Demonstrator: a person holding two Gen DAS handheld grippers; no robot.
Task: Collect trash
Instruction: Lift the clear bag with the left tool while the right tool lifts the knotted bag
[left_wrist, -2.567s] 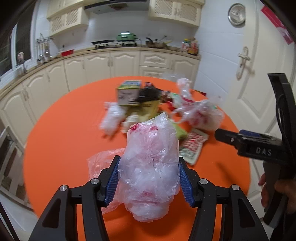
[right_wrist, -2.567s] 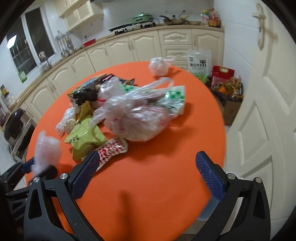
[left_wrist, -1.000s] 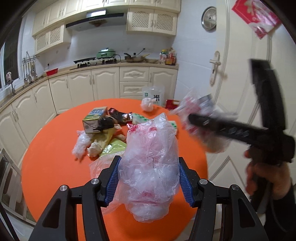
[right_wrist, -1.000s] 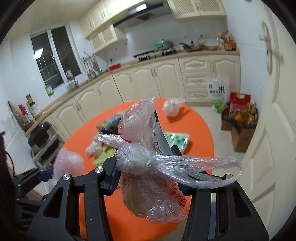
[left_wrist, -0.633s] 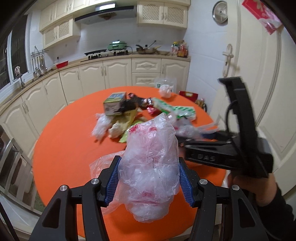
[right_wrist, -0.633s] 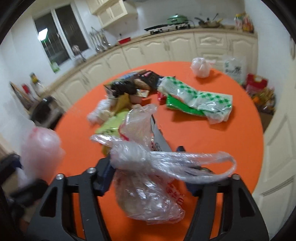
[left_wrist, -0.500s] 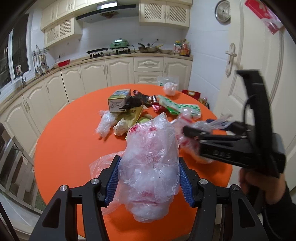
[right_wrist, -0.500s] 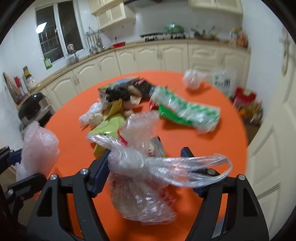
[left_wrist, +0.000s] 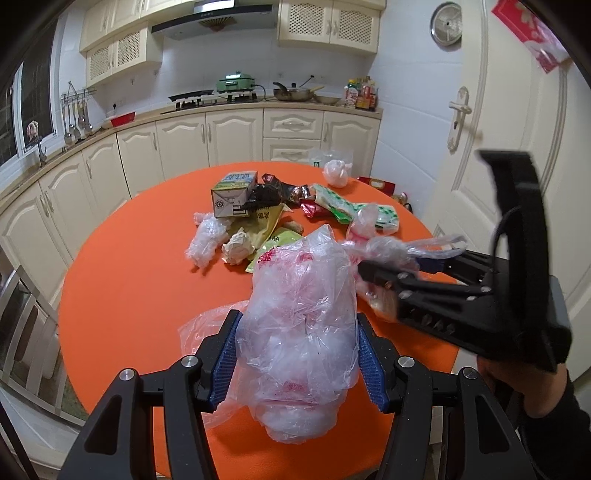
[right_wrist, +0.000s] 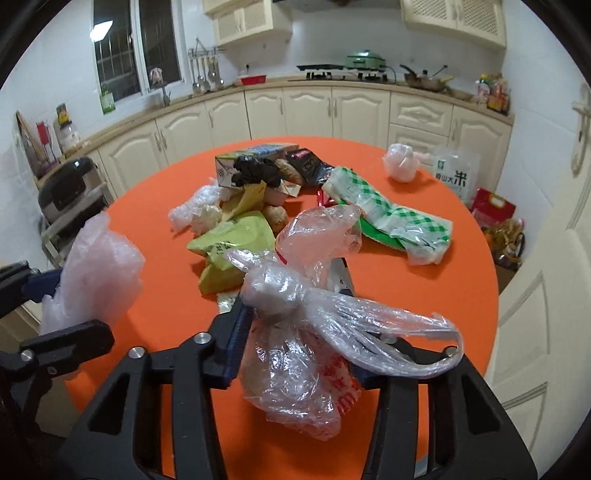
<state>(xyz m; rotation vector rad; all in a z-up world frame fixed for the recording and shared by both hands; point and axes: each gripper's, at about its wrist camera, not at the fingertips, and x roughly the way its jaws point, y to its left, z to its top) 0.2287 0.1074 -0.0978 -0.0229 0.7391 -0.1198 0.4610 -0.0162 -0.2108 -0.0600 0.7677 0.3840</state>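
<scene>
Your left gripper clamps a crumpled bag; your right gripper, jaws just closing, pinches a knotted bag over the table's near edge.

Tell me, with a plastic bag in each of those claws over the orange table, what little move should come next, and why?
Probably carry both bags off to a bin, though none is in view. The left gripper is clamped on a crumpled clear bag. The right gripper's jaws have just been closing and now pinch a knotted bag. Neither can take more from the trash pile on the table.
</scene>
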